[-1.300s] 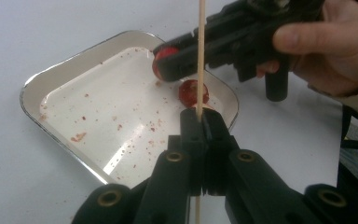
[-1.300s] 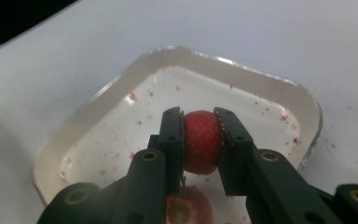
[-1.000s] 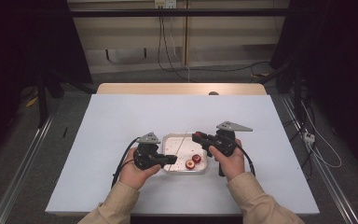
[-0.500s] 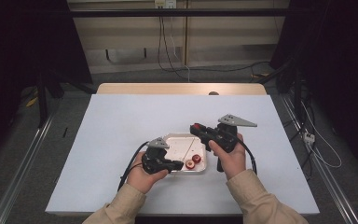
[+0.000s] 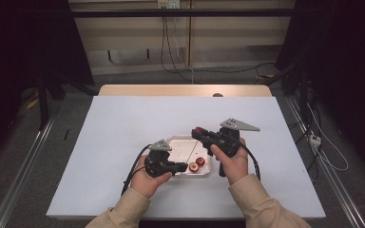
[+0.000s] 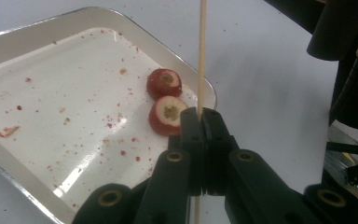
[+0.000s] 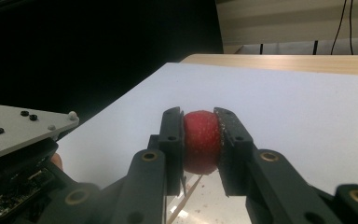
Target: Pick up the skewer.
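R tongs (image 7: pixel 200 140), clenched on round red strawberry piece (image 7: pixel 201 141), now raised off white rectangular tray (image 5: pixel 177 142) vs. earlier; L tongs (image 6: pixel 201 122) grip thin wooden skewer (image 6: pixel 202 51), so threading likely next.

A white table (image 5: pixel 123 123) with a wooden far edge (image 5: pixel 185 90) stands on a grey floor (image 5: pixel 24 142). Metal rails (image 5: pixel 21 166) flank it. Cables (image 5: pixel 171 42) hang against the pale rear wall (image 5: pixel 133 38). Both sides are dark.
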Motion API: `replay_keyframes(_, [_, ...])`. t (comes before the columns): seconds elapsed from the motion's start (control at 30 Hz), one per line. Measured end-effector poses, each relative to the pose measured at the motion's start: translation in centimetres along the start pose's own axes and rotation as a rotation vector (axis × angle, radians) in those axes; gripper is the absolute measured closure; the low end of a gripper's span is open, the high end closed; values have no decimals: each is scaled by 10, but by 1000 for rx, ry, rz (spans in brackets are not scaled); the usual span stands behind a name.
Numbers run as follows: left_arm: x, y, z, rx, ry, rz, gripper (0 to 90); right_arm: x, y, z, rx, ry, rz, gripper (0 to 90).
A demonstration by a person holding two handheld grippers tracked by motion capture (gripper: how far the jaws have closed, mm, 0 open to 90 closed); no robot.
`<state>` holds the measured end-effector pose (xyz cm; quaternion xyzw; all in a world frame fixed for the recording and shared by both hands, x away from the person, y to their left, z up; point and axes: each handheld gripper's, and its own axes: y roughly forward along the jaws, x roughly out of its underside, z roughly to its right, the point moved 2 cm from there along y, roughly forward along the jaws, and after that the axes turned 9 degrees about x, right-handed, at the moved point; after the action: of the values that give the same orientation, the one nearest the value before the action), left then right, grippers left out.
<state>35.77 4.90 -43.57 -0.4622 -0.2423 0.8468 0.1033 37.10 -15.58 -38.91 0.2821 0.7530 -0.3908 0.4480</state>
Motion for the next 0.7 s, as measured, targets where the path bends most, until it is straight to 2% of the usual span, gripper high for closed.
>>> replay_keyframes(0.4, [1,-1,1,0,0,-2,894,1,0,2,7,2,2,741])
replay_keyframes(0.47, [1,-2,0,-8,-14,13,894,2,0,3,6,3,0,741])
replay_keyframes(0.7, [1,-1,-1,1,-40,47,894,3,0,1,4,8,7,741])
